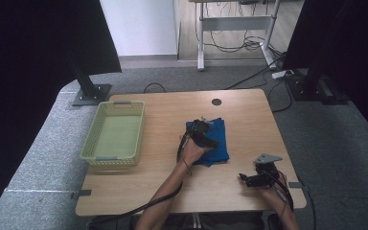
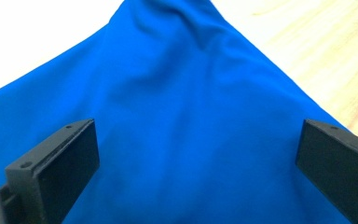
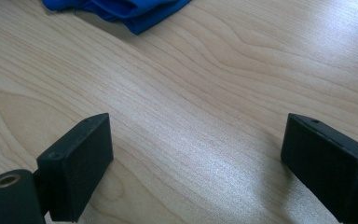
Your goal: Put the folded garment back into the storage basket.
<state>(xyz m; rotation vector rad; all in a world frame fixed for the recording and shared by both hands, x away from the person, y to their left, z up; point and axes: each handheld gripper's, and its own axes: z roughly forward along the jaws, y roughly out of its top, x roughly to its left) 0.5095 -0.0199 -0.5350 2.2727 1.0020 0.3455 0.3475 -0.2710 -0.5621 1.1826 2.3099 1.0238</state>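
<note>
One blue cloth (image 1: 215, 139); one basket (image 1: 115, 134); two grippers, jaws apart.

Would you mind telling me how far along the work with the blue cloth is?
The blue cloth already lies folded on the table. The left gripper hovers over it, jaws open, nothing grasped. The right gripper waits open over bare wood. The basket looks empty, so moving the cloth there probably remains.

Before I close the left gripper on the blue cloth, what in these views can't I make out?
- Blue cloth, high view: its middle is hidden by the left gripper and hand.
- Cloth in the left gripper view: near edges cut off by the frame; contact unclear.
- Cloth layers: too small to count.
- Basket: near wall hides part of its floor.
</note>
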